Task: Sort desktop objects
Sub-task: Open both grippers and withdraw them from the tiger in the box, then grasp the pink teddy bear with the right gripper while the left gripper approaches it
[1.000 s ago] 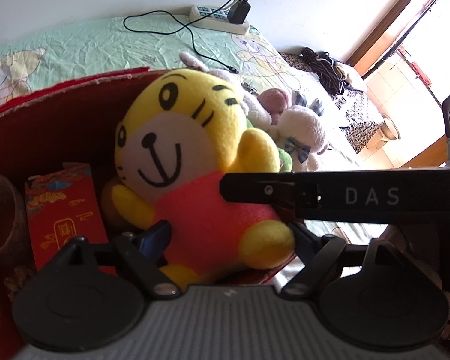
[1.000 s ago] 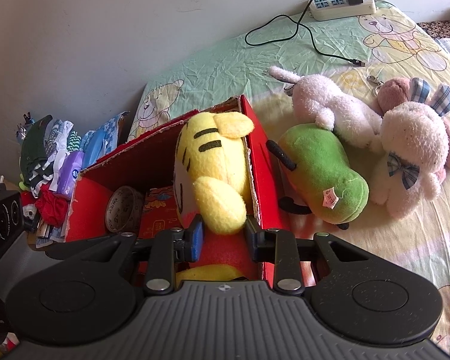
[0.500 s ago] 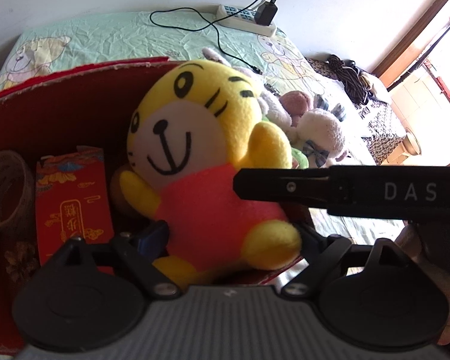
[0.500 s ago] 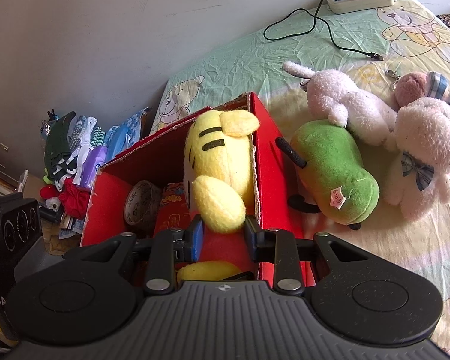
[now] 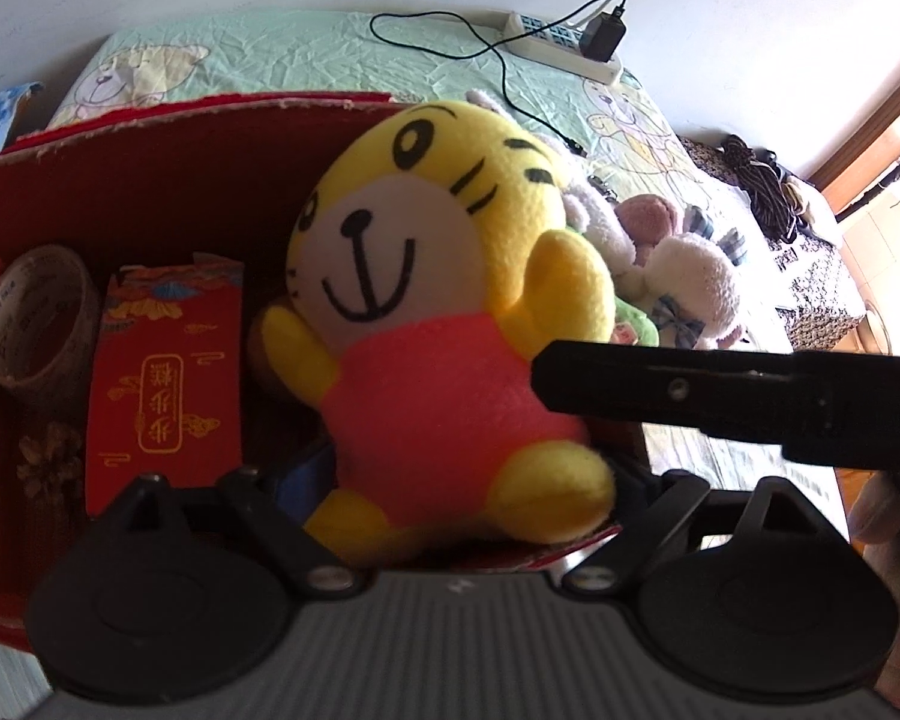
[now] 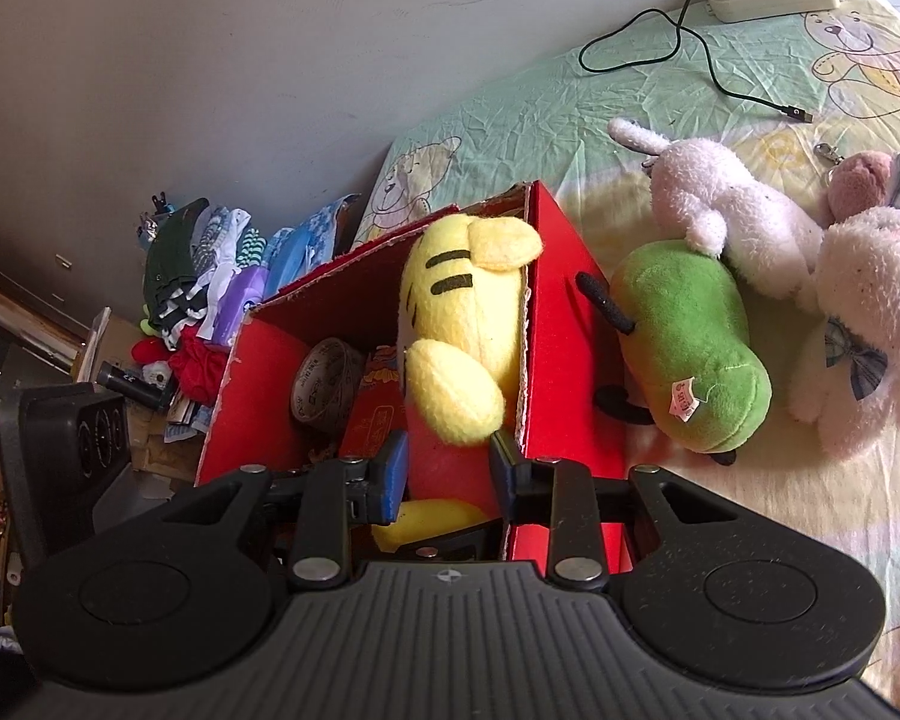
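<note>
The yellow tiger plush (image 6: 462, 324) was sitting in the red cardboard box (image 6: 564, 360), jammed against the right wall with its head poking over the rim. The right gripper (image 6: 447, 471) had its fingers spread on either side of the red belly, not clearly squeezing. The left gripper (image 5: 474, 486) was splayed wide around the box's near edge, gripping nothing I could see. A tape roll (image 5: 36, 318) and a red envelope (image 5: 165, 378) lay beside the plush. My worry was that the toy was top-heavy, so it could flop out onto the bedsheet (image 6: 570, 120) toward the green plush (image 6: 690, 336) once let go. Pulling back might also snag that floppy arm.
</note>
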The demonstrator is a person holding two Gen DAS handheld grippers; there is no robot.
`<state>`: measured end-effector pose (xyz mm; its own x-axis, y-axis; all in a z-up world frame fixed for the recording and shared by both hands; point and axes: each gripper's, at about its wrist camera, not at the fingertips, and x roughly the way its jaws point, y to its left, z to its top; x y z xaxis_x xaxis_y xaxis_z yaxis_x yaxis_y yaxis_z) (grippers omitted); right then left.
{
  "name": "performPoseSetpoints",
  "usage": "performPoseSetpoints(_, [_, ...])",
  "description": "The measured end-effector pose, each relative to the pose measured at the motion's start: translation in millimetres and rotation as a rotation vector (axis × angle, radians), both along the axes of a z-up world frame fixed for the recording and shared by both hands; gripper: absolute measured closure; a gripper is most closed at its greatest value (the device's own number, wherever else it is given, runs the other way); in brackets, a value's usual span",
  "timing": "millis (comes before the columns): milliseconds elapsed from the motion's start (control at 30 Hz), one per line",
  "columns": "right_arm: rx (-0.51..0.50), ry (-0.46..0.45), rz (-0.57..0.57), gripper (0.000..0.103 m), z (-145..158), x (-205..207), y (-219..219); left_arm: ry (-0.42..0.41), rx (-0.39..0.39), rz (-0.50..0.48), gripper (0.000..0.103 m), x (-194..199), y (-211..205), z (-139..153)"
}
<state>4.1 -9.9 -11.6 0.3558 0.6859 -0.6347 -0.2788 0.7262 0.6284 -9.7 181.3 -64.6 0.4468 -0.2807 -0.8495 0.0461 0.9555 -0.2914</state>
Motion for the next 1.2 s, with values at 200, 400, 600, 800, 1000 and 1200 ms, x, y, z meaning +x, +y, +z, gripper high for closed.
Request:
performPoseSetpoints(200, [0.037, -0.040, 0.020, 0.059, 7, -6, -22, -0.028, 0.051, 0.054, 0.014, -13, -9, 14])
performPoseSetpoints(400, [0.052, -0.068, 0.016, 0.059, 8, -12, -57, -0.088, 0.164, 0.089, 0.014, -27, -30, 37])
performPoseSetpoints(600, [0.028, -0.074, -0.028, 0.059, 0, -15, -99, -0.143, 0.186, 0.082, 0.014, -32, -58, 59])
performPoseSetpoints(800, [0.021, -0.018, -0.117, 0.059, -19, -9, -145, -0.176, 0.175, -0.003, 0.013, -25, -107, 66])
performPoseSetpoints(1000, [0.022, 0.022, -0.186, 0.059, -32, -5, -180, -0.148, 0.132, -0.102, 0.013, -13, -152, 47])
performPoseSetpoints(1200, [0.061, 0.086, -0.200, 0.059, -47, 9, -198, -0.114, 0.125, -0.117, 0.013, -1, -177, 20])
